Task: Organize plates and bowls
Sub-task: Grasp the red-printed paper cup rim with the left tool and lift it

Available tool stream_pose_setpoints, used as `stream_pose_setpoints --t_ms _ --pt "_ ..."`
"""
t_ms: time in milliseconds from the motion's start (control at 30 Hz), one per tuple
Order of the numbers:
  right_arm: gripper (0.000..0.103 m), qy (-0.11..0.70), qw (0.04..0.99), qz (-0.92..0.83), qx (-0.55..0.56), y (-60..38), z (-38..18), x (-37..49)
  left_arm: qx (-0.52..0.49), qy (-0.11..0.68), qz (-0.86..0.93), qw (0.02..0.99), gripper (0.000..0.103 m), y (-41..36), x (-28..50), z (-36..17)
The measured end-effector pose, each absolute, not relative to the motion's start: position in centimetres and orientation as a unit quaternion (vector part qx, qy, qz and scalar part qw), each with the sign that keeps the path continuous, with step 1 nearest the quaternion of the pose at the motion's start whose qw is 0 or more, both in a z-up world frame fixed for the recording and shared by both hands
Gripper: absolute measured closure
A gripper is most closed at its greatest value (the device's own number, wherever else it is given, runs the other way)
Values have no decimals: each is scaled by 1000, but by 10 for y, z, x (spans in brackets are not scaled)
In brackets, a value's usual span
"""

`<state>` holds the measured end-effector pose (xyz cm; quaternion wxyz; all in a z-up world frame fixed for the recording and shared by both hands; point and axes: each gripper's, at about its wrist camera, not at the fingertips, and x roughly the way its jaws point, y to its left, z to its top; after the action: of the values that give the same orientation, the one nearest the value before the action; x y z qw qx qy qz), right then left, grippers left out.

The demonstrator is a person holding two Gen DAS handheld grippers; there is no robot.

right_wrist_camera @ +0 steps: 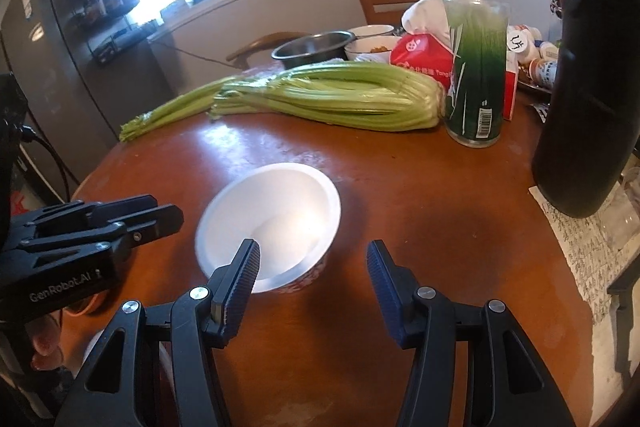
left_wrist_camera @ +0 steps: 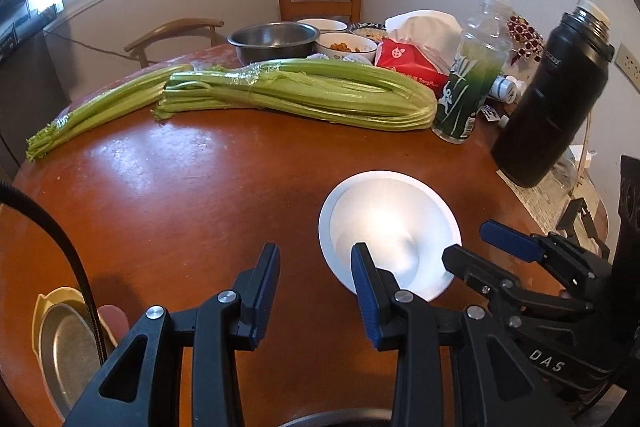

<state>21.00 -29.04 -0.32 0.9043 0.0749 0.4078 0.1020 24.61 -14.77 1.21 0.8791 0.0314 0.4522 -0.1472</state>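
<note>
Now we have the white round bowl with the red-patterned outer wall [right_wrist_camera: 269,227] standing upright on the brown round wooden surface [right_wrist_camera: 420,187], near its front edge and well apart from the clutter behind. Our right claw [right_wrist_camera: 312,263] hovers over it with fingers apart, the left finger above the bowl's near rim and nothing between the pads. Our left claw [left_wrist_camera: 316,287] hangs just beside it at its narrowest, holding nothing. We judge the step to be the approach for a grasp; next the right claw needs to straddle the rim and close. Open room lies left of the bowl. The long green celery bunch [right_wrist_camera: 320,95] lies behind, and the tall black flask [right_wrist_camera: 584,75] stands to the right.
</note>
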Motion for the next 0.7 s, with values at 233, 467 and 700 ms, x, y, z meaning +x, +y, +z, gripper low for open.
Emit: stream_pose_setpoints --t_ms 233,467,700 --pt "45 410 905 108 45 -282 -11 223 22 463 -147 874 66 -147 259 3" --pt "48 407 904 132 13 -267 -15 227 22 470 -148 870 66 -146 266 -4" --pt "49 411 899 152 -6 -251 -18 228 15 477 -146 866 66 -141 273 -11"
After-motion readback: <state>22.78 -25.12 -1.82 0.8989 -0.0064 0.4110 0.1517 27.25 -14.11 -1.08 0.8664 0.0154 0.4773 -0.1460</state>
